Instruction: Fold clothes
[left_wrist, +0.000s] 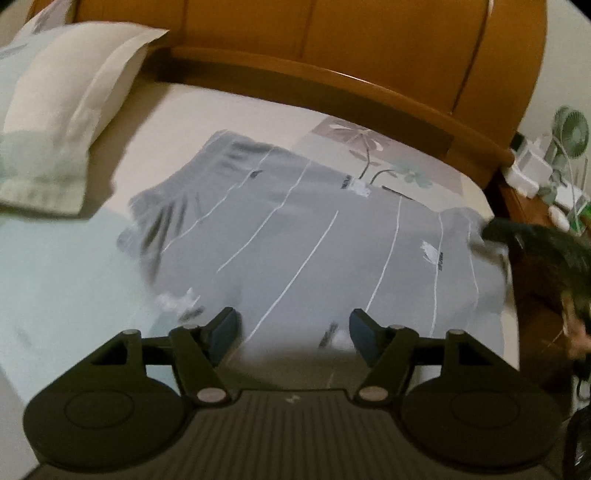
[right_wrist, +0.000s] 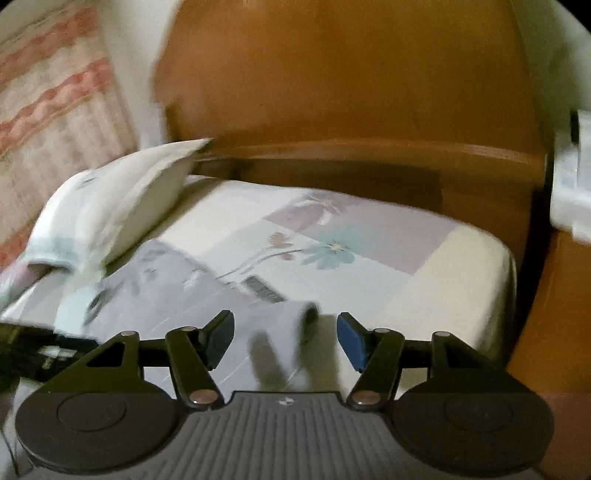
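Observation:
A grey garment with thin white stripes and small prints lies spread on the bed. My left gripper is open and empty, hovering over the garment's near edge. In the right wrist view the garment lies at the lower left, with a rolled edge just ahead of the fingers. My right gripper is open and empty above that edge. The right gripper also shows as a dark blurred shape at the garment's right edge in the left wrist view.
The bed has a floral sheet and a wooden headboard. A pillow lies at the left. A bedside table with a small fan and white items stands to the right.

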